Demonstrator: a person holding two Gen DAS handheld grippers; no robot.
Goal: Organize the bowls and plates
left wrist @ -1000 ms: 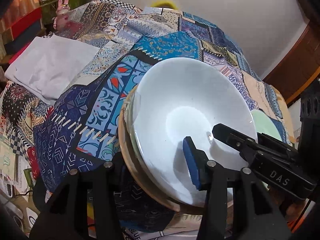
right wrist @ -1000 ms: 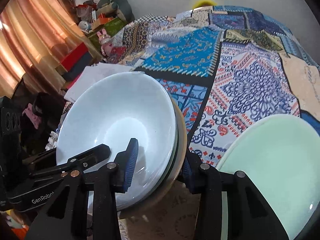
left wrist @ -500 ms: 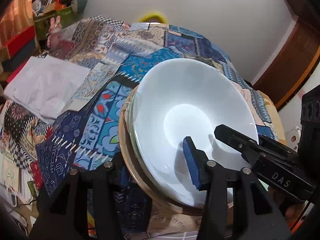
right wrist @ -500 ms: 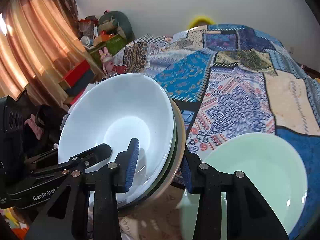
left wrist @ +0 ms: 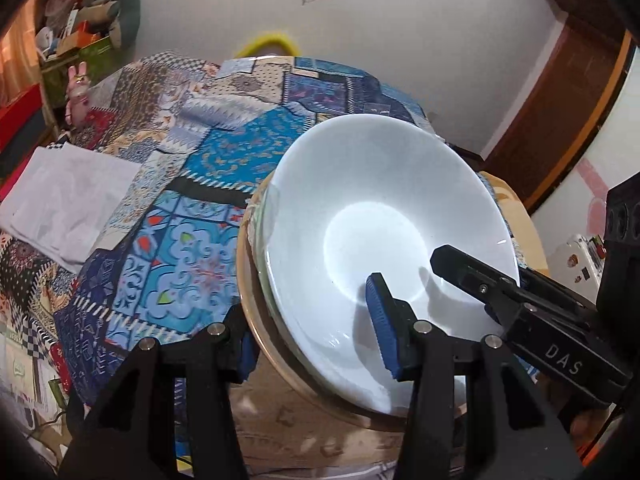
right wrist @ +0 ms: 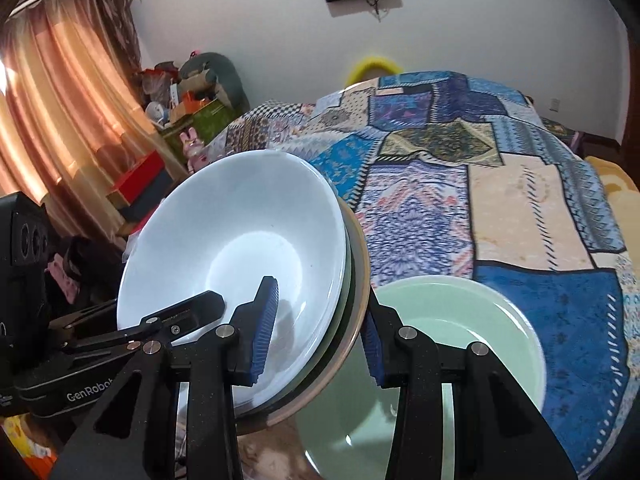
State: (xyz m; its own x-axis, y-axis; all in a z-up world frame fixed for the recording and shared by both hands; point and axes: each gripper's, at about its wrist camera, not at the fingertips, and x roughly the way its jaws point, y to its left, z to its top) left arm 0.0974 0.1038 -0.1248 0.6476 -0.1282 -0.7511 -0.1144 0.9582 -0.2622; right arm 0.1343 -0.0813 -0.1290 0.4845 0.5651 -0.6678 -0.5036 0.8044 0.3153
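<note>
My work surface is a bed (right wrist: 516,200) under a patchwork quilt (left wrist: 192,208). A folded white cloth (left wrist: 68,200) lies on its left side, and a pale green plate (right wrist: 460,360) rests near me.

Stack of dishes (left wrist: 304,320) is tilted steeply, lifted off the surface. Top piece: white bowl (left wrist: 384,240), glossy, empty, concave side facing my cameras. Directly under it I see the thin rims of nested plates, one dark green (right wrist: 347,280), then a wider tan plate (right wrist: 362,264) as the base; exact count unclear. Separate pale green bowl (right wrist: 480,320) lies flat and upright on the patchwork cloth, empty, just beside the stack's right edge, partly hidden by my right tool.
</note>
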